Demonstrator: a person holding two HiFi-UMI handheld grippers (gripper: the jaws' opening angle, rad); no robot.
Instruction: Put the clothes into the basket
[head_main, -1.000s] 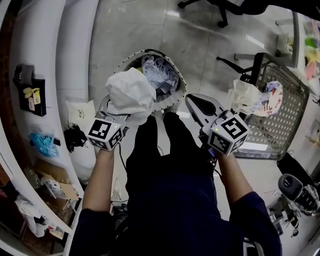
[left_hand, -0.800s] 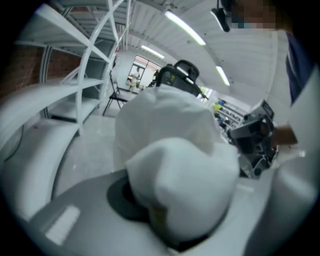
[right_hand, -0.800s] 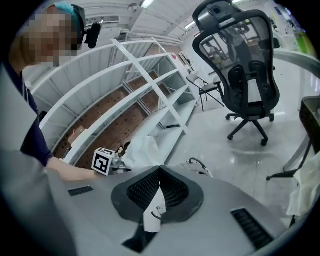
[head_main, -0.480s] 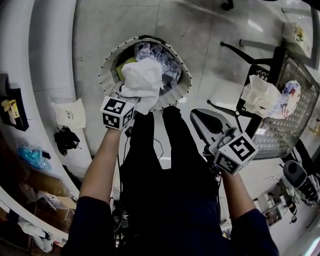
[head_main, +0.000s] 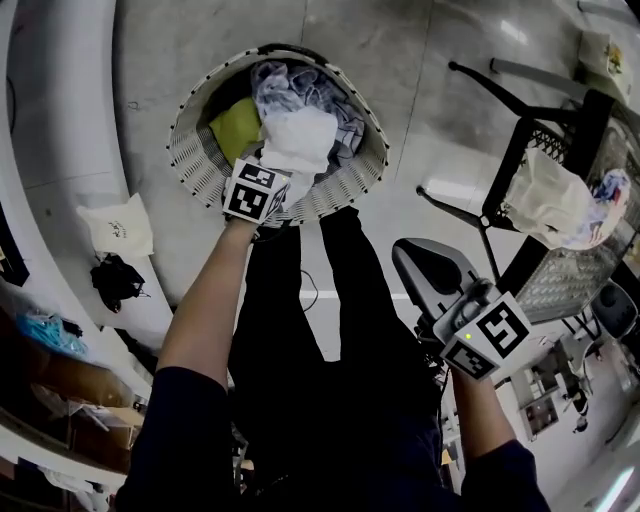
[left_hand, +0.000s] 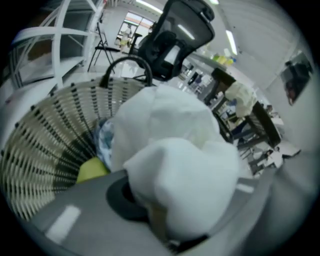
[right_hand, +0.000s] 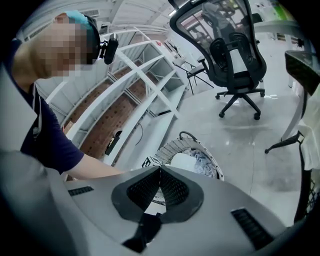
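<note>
My left tongs (head_main: 266, 178) are clamped on one white garment (head_main: 300, 140), which sits inside the rim of the one round slatted basket (head_main: 190, 160) at the upper centre of the head view, over the clothes already in it. I cannot tell whether it rests on them. I count three pieces in the basket there: the white one, a yellow-green one (head_main: 237, 125) to its left and a blue-patterned one (head_main: 285, 85) above it.

My right tongs (right_hand: 160, 172) are closed pad to pad, with nothing between them, at the lower right of the head view, well apart from the basket.

Only the head view shows the mesh chair (head_main: 560, 290) at the right edge, with two more pieces on it: a cream one (head_main: 545, 200) and a patterned one (head_main: 610, 190).

The left gripper view alone shows the basket's inner wall up close, at the left of the frame, and the dark loop handle (left_hand: 127, 62) on its far rim, with one black office chair (left_hand: 175, 35) behind.

Only the right gripper view takes in the whole basket from the side, low in the centre, along with my bare forearm (right_hand: 97, 167) reaching toward it.
</note>
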